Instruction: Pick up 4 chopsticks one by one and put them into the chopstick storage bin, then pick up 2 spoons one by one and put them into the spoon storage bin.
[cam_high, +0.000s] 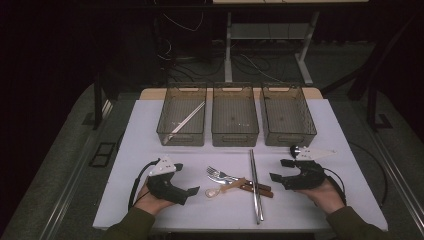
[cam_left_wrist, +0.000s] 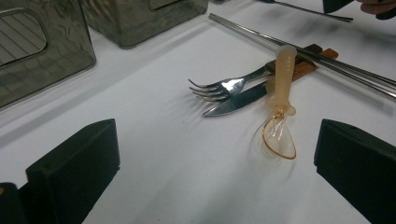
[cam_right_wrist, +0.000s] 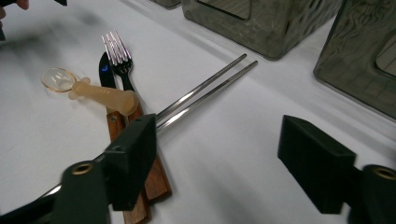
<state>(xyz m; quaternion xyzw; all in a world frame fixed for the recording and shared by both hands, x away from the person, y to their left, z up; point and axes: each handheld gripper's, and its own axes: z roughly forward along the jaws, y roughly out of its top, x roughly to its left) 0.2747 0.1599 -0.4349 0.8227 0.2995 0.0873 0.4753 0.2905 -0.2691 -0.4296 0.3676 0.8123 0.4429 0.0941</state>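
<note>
Since the cutlery lies in one loose heap at the near middle of the white table (cam_high: 150, 135), I have a gripper on each side of it, both resting low with jaws spread wide and nothing between them. My left gripper (cam_high: 187, 192) faces the small amber spoon (cam_left_wrist: 279, 135), whose bowl lies closest to its jaws, so that looks like the easiest piece to take first. My right gripper (cam_high: 281, 170) sits just beside the steel chopsticks (cam_right_wrist: 205, 93), which lie across the wooden handles of the fork (cam_right_wrist: 117, 58) and knife (cam_right_wrist: 103, 70); I judge they must come off before those two can be lifted cleanly. Three grey bins stand in a row behind, and the left bin (cam_high: 182, 116) already holds another pair of chopsticks, which suggests sorting by kind.
</note>
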